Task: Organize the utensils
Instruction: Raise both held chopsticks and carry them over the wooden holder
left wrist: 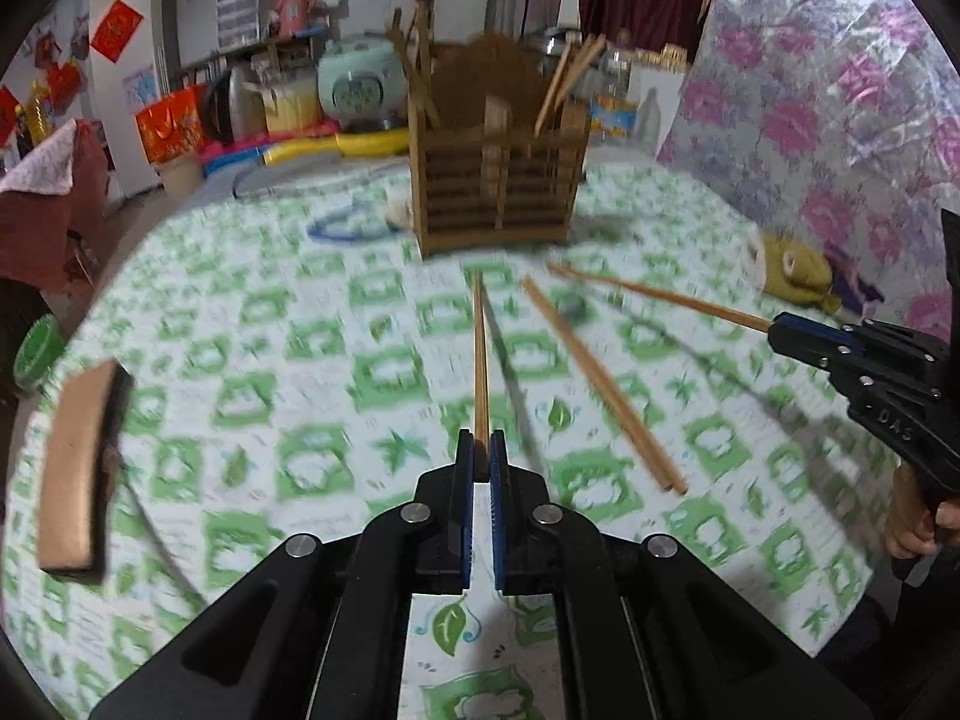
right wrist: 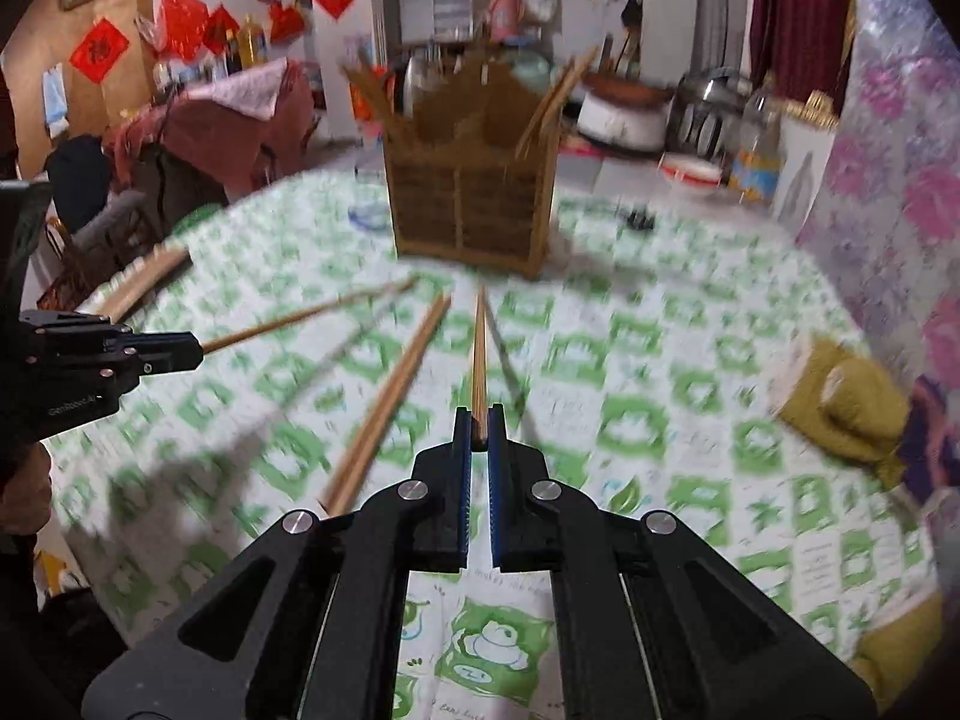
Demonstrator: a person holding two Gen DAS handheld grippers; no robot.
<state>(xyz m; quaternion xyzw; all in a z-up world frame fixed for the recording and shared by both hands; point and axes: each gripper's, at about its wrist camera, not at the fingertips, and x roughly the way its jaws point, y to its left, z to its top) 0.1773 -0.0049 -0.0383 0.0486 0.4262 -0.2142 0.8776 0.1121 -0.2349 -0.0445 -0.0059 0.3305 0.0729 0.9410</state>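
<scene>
A slatted wooden utensil holder [left wrist: 498, 180] [right wrist: 474, 198] stands at the far middle of the green-patterned table, with several chopsticks upright in it. My left gripper [left wrist: 480, 441] is shut on the near end of one chopstick [left wrist: 480, 348] that points toward the holder. My right gripper [right wrist: 479, 417] is shut on another chopstick [right wrist: 479, 354], held above the cloth and also pointing at the holder. Each gripper shows in the other's view with its stick: the right gripper [left wrist: 774, 327] and the left gripper [right wrist: 198, 351]. A pair of chopsticks [left wrist: 600, 384] [right wrist: 390, 408] lies on the table between them.
A wooden block with a dark underside [left wrist: 78, 468] [right wrist: 150, 282] sits near the table's left edge. An olive stuffed cloth item [left wrist: 792, 270] [right wrist: 852, 414] lies at the right by a floral covering [left wrist: 810, 90]. A blue ring [left wrist: 348, 228] lies left of the holder. Kitchen clutter stands behind.
</scene>
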